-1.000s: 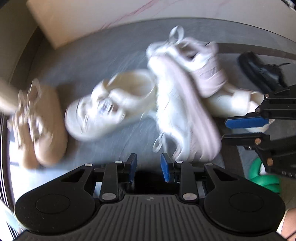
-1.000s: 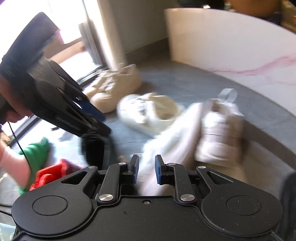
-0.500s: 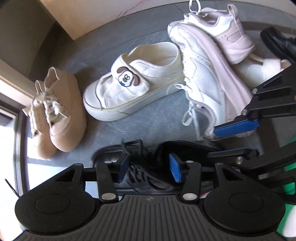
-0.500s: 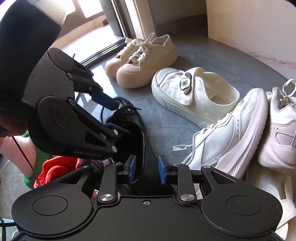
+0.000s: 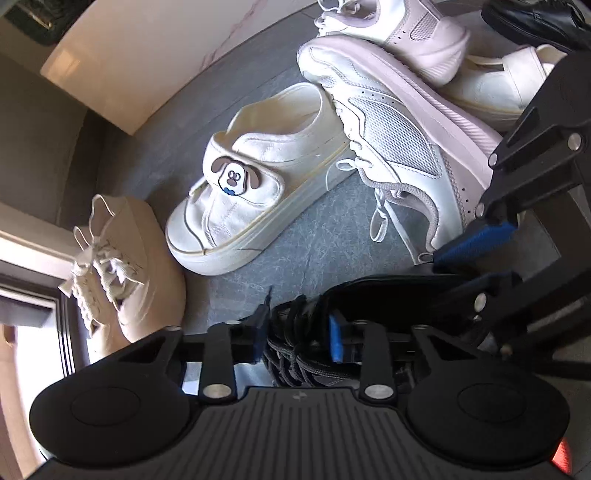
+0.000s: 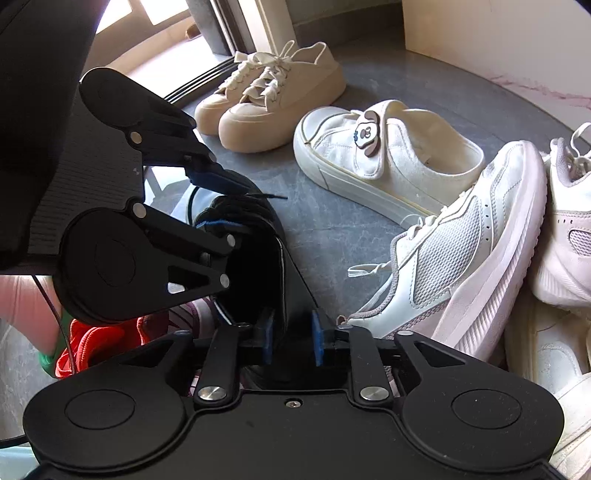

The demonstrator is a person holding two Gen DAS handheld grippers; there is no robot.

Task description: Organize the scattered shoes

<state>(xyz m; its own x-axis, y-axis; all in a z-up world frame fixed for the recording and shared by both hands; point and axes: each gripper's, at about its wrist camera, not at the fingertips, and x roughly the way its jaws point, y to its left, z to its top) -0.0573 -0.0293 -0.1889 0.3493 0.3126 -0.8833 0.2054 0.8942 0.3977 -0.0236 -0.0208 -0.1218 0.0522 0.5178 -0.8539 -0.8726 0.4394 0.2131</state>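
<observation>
Both grippers are closing on the same black lace-up shoe, which sits on the grey floor nearest the person, in front of the white shoes. The left gripper has its blue pads around the laced front, seemingly pinching the laces, while the right gripper nips the thin heel wall, pads against it on either side. The risk, as I judge it, lies in the left hold: laces (soft and loose) may slide or pull out, so the toe could droop and twist the heel out of the right pads. The side-lying white mesh sneaker sits just beside the right gripper and could be nudged on a lift. Counted: one black shoe in hand, a second black shoe far off, two beige platform sneakers paired by the door track, one white dog-badge strap shoe, two white mesh sneakers, and one more white shoe half buried.
</observation>
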